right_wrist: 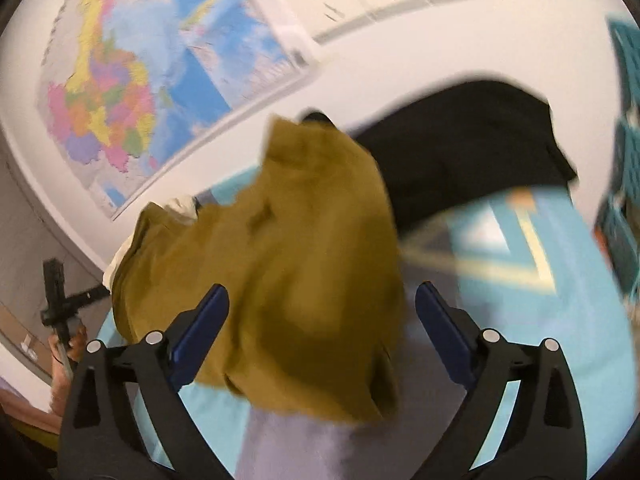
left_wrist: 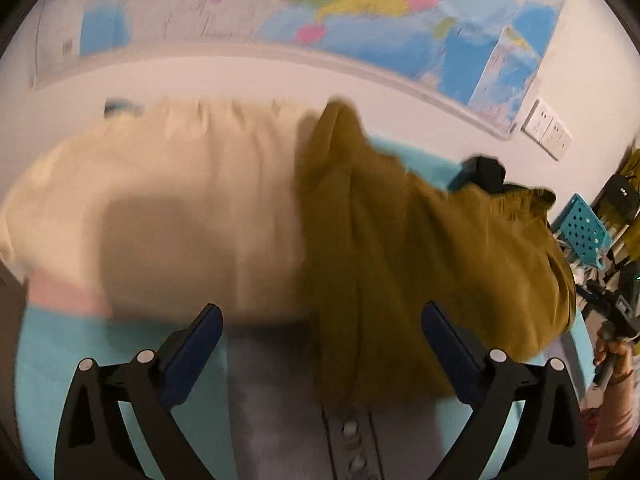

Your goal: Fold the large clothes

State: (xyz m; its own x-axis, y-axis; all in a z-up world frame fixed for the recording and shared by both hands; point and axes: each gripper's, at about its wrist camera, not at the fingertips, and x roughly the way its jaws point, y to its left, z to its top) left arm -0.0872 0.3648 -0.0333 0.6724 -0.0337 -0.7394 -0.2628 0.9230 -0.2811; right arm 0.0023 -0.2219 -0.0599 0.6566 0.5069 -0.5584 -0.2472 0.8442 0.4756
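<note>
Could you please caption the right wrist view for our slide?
Open right gripper over a mustard garment on a turquoise sheet, black garment behind.

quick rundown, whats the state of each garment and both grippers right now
left gripper: open, holding nothing
right gripper: open, holding nothing
mustard-brown cloth garment: crumpled in a heap, unfolded
cream cloth garment: lying spread out, beside the mustard one
black cloth garment: bunched behind the mustard one
pale grey buttoned garment: flat on the turquoise bed sheet, partly under the mustard one
</note>
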